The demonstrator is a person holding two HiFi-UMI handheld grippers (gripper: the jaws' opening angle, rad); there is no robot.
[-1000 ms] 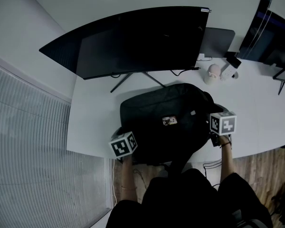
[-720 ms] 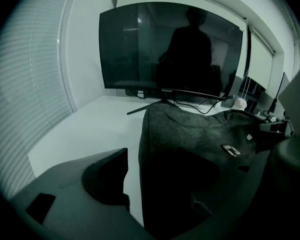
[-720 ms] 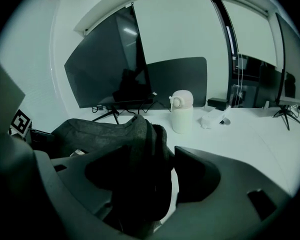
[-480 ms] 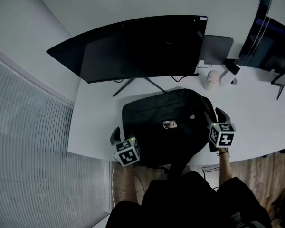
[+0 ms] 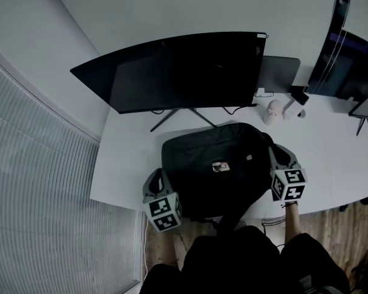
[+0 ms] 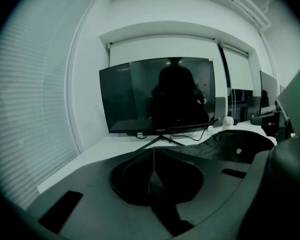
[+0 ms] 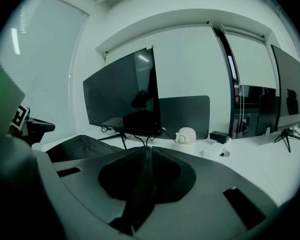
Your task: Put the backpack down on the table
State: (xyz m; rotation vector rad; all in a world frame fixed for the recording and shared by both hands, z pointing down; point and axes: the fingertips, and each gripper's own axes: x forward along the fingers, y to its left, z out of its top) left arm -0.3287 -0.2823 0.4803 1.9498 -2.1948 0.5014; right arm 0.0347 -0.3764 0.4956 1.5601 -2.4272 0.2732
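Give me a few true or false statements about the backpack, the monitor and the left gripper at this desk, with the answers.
1. The backpack lies on the white desk. True.
2. The left gripper is clamped on the backpack. False: its jaws have just closed on each other with nothing between them, beside the bag.
3. The curved monitor shows a bright picture. False: its screen is dark.
4. A small white rounded object sits on the desk behind the backpack. True.
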